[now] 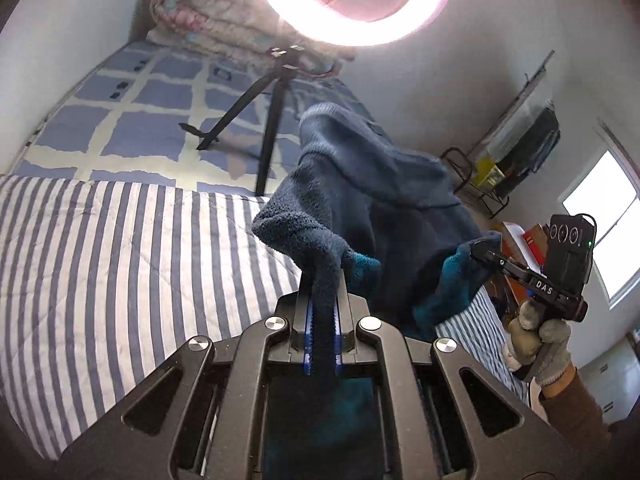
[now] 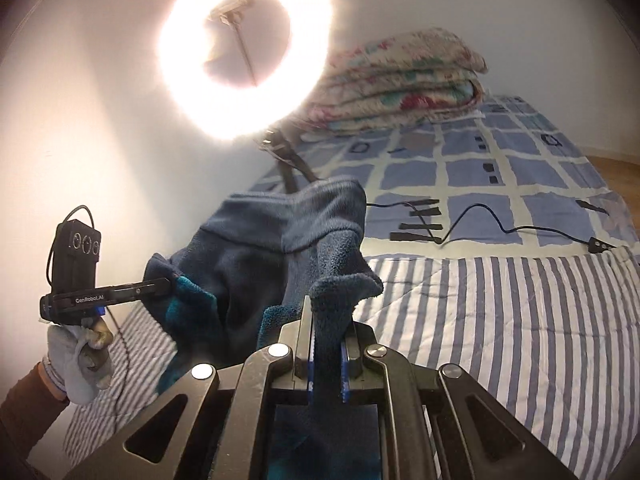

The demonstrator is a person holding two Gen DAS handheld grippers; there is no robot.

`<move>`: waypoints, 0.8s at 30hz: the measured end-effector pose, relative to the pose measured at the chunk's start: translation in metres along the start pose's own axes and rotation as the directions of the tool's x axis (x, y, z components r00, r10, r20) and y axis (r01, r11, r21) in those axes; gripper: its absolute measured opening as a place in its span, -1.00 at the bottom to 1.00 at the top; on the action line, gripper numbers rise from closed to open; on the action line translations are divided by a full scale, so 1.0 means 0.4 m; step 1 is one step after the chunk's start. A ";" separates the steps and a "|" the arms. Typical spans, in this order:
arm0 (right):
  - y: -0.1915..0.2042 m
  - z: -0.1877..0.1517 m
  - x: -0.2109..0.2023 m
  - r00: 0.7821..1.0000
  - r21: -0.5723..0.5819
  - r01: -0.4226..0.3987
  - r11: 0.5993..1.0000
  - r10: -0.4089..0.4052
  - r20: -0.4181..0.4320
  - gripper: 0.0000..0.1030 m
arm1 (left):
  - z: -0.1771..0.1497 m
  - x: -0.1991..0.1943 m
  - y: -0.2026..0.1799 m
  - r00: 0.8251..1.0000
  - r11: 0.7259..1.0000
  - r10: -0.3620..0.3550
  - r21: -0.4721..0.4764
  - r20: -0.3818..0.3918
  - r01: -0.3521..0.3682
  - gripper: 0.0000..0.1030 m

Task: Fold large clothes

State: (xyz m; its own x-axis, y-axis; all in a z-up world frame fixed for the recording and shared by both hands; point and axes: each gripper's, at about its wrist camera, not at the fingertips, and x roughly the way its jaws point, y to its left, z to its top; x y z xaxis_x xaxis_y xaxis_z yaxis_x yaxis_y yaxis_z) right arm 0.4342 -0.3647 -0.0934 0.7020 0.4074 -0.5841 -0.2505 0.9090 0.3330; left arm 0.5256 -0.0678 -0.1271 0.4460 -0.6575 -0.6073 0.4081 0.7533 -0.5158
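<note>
Fingers (image 1: 343, 276) pinching one edge of blue fleece garment (image 1: 380, 184), right fingers (image 2: 306, 316) pinching the other; raised above striped bed cover (image 1: 120, 248). Best kept level and taut, apart evenly, clear of ring light tripod (image 1: 256, 120) before laying flat.

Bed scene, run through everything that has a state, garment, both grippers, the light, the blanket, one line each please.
Blue fleece garment: lifted off the bed, hanging between both grippers.
Left gripper: shut on a garment edge.
Right gripper: shut on another edge.
Ring light: on, standing on its tripod.
Floral blanket: folded, at the head of the bed.
</note>
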 end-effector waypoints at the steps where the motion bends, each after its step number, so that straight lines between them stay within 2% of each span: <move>1: 0.016 -0.013 -0.025 1.000 -0.007 -0.002 1.000 0.002 0.002 -0.88 | -0.014 -0.019 -0.015 1.000 1.000 0.003 0.010 0.003 -0.003 -0.91; 9: 0.126 -0.160 -0.191 1.000 -0.035 0.004 0.999 -0.004 -0.004 -0.88 | -0.170 -0.167 -0.098 1.000 0.999 0.019 0.030 0.000 -0.019 -0.91; 13: 0.179 -0.259 -0.269 1.000 -0.035 0.005 0.999 -0.005 -0.007 -0.88 | -0.257 -0.232 -0.112 1.000 1.000 -0.001 0.003 -0.010 0.001 -0.91; 19: 0.228 -0.419 -0.318 0.997 -0.044 0.033 0.999 -0.036 -0.067 -0.87 | -0.403 -0.254 -0.107 0.992 1.000 0.028 0.008 -0.122 -0.028 -0.91; 21: 0.244 -0.469 -0.316 0.993 -0.081 0.060 0.995 -0.068 -0.101 -0.87 | -0.451 -0.258 -0.115 0.987 0.996 0.076 0.055 -0.142 -0.069 -0.91; 24: 0.268 -0.529 -0.317 0.985 -0.145 0.099 0.984 -0.118 -0.124 -0.86 | -0.502 -0.266 -0.125 0.981 0.993 0.099 0.082 -0.164 -0.087 -0.89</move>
State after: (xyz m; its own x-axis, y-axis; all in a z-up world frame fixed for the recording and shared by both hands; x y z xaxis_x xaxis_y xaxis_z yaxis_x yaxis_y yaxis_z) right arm 0.1773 -0.3006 -0.1402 0.6385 0.3054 -0.7065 -0.2734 0.9480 0.1627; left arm 0.2978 -0.0320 -0.1582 0.3475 -0.5677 -0.7463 0.4320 0.8033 -0.4099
